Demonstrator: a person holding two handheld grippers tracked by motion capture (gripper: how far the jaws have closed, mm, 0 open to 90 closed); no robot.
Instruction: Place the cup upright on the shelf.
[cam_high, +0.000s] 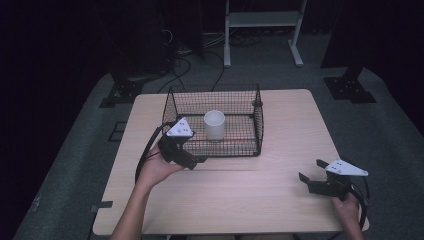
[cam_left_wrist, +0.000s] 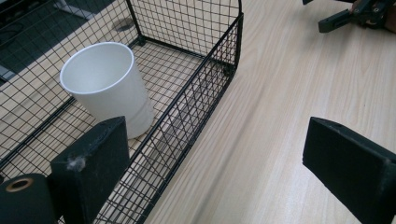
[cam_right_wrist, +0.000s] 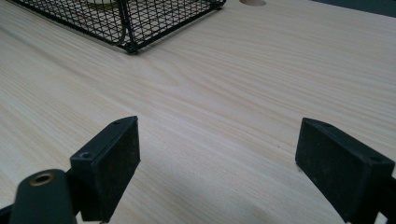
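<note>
We see the left gripper (cam_high: 196, 161) at the front left corner of the wire basket (cam_high: 258, 130), its jaws wide apart and holding nothing. The white cup (cam_high: 214, 124) stands upright inside the basket, near the left gripper. The right gripper (cam_high: 311, 175) hangs over the table (cam_high: 240, 190), well apart from the basket, also open and empty.

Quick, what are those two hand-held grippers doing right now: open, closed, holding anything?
Left hand-held gripper: open, holding nothing, by the wire basket.
Right hand-held gripper: open, holding nothing.
</note>
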